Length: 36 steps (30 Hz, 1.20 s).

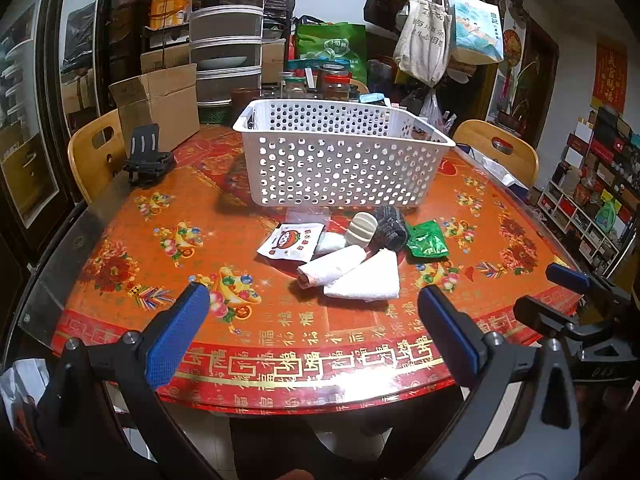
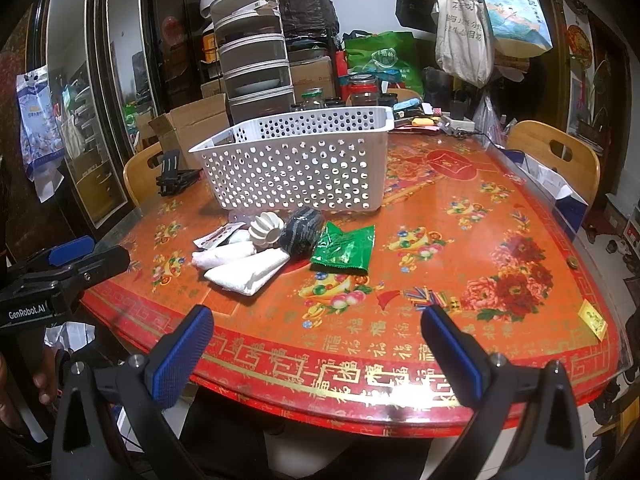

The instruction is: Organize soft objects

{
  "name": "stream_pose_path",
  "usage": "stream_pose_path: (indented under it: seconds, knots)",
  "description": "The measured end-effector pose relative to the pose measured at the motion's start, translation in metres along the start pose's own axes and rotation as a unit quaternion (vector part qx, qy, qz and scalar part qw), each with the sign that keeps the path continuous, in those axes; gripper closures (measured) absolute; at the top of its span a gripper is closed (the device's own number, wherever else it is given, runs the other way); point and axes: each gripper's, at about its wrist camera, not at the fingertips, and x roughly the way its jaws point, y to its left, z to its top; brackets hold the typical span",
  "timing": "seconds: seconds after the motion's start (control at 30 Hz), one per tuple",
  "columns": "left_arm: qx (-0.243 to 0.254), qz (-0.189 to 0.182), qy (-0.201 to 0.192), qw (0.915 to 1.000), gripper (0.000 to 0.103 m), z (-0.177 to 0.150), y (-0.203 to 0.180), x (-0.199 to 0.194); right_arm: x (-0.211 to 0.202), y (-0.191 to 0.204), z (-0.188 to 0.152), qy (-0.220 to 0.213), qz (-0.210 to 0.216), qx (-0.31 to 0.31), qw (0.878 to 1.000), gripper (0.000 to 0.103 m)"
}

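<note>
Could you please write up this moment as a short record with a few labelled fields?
surface: red patterned table
container: white perforated basket, behind the pile
pile: rolled white towel, folded white cloth, dark knitted item, green packet, white printed packet, ribbed white object
left hand-held gripper: open, holds nothing
right hand-held gripper: open, holds nothing
progress: nothing picked up yet

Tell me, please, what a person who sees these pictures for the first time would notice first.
The eye goes first to the white perforated basket standing in the middle of the bright red patterned table. Just in front of it lies a small pile of things: a folded white towel, a dark rolled sock and a green packet. At the near table edge, the left gripper and the right gripper are both open and empty.
</note>
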Motion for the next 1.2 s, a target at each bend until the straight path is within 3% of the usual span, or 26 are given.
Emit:
stream_pose_path:
  seconds: [0.7,0.8,0.93,1.1,1.2]
  knots:
    - [-0.006,0.003,0.009,0.9999,0.0,-0.005,0.004,0.015,0.015,0.002,-0.005,0.012,0.004,0.0,1.0,0.0]
    - [-0.016,-0.021,0.011,0.9996,0.0,-0.005,0.013,0.025,0.024,0.0,-0.003,0.01,0.011,0.001,1.0,0.0]
    - [-0.016,-0.013,0.01,0.9997,0.0,-0.004,0.022,0.048,0.045,-0.009,0.003,0.007,-0.009,0.0,1.0,0.0]
    - [-0.008,0.014,0.055,0.9984,0.0,0.002,0.036,0.091,0.075,-0.019,0.016,0.01,-0.031,-0.007,0.999,0.0]
    - [-0.021,0.001,0.068,0.9974,0.0,0.011,0.046,0.112,0.096,-0.022,0.025,0.032,-0.029,-0.006,0.999,0.0]
